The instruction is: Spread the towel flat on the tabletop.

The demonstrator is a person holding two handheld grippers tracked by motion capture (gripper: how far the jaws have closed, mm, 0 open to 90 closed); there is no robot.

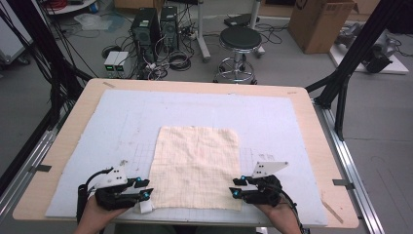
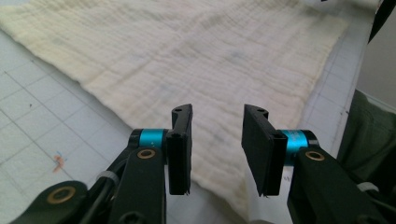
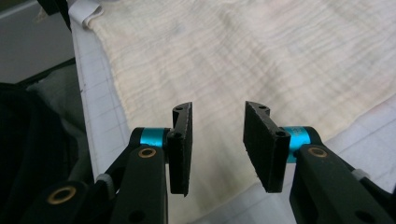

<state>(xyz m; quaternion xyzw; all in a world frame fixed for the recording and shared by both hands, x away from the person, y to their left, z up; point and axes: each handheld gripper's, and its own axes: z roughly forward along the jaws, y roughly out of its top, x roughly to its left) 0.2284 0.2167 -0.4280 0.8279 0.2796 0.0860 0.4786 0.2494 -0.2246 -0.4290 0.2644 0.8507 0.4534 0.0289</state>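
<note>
Both hand-held grippers sit at the near edge of the table, one at each near corner of a pale cream, crinkly square cloth (image 1: 196, 165). Left gripper (image 1: 145, 189) is just off the cloth's near left corner, jaws parted a moderate way with nothing clamped; in its own view (image 2: 217, 151) the cloth's corner lies on the mat below the gap. Right gripper (image 1: 237, 187) mirrors it at the near right corner, jaws apart about the same and empty too, cloth edge lying under the gap (image 3: 218, 149). So neither one has hold of the fabric. Cloth itself lies flat on a light blue-grey gridded mat (image 1: 122, 122), which covers most of a light wooden tabletop (image 1: 73, 126). A little white tag (image 1: 145, 206) sticks out at the cloth's near left corner.
</note>
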